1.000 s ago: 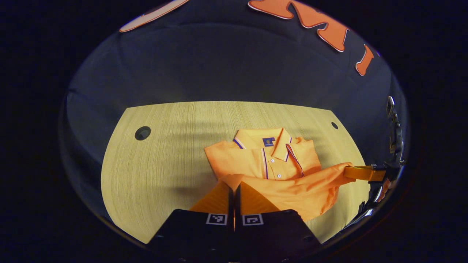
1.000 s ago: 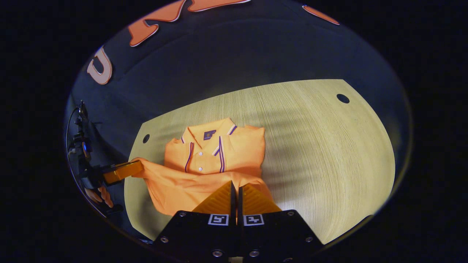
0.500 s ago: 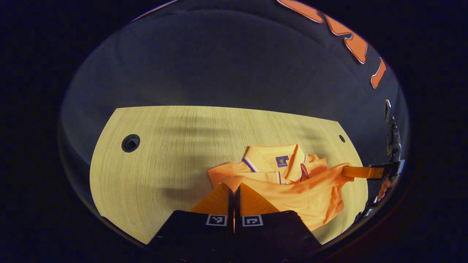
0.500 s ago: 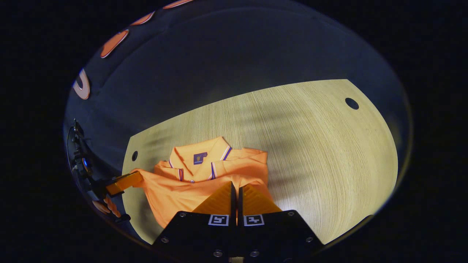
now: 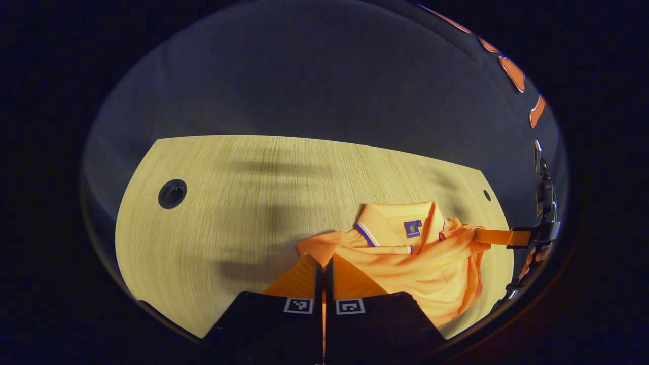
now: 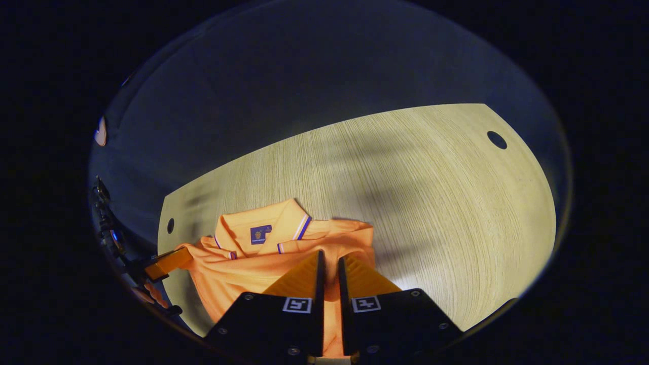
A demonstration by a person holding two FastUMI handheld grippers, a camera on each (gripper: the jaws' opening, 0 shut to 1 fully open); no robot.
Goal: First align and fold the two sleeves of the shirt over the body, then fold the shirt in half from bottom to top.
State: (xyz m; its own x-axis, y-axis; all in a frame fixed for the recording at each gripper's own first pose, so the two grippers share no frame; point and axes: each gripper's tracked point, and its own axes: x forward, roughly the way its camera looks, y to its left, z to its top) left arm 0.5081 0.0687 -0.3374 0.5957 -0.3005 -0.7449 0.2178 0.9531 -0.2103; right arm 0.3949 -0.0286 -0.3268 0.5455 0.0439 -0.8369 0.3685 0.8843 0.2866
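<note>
- Since a second ago, the lifted hem has travelled up over the button placket, which is now covered; the collar [image 5: 400, 223] still shows.
- Left gripper [image 5: 324, 261] sits clamped on the hem's left corner of the shirt [image 5: 426, 274], which lies on the table [image 5: 228, 203].
- Right gripper [image 6: 328, 258] has its fingers slightly parted around the cloth, apparently letting go.
- Sleeves look folded in already; the bottom-to-top fold seems nearly done, leaving release and smoothing.
</note>
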